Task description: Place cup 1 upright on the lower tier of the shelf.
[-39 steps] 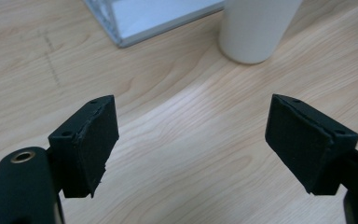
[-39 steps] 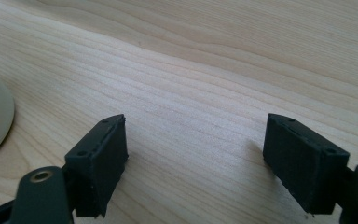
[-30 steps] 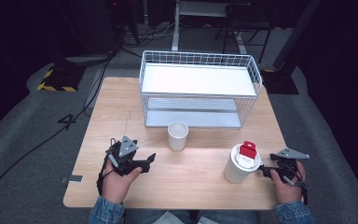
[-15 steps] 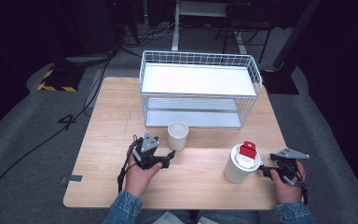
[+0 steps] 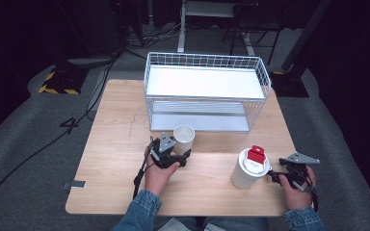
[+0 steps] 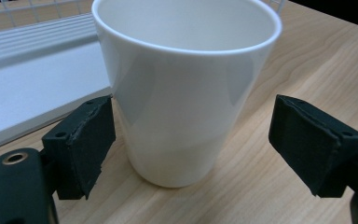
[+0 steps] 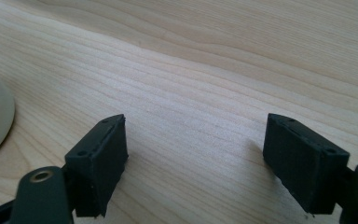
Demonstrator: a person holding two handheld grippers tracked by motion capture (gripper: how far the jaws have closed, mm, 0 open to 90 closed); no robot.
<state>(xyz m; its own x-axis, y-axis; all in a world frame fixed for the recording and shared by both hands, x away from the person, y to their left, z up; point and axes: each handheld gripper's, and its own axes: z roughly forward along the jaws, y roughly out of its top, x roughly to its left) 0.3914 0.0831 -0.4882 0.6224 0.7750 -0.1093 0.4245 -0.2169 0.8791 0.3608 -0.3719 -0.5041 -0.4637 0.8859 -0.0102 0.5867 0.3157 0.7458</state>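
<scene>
L gripper (image 5: 187,155) moved up to cup (image 6: 186,88) at its 12, jaws just widened, cup between, untouched: grasp imminent. R gripper (image 7: 196,161) idle, jaws apart, empty.

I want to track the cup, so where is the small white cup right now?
In the high view the small white cup stands on the table just in front of the wire basket, left of centre, between the open jaws of the left gripper.
</scene>
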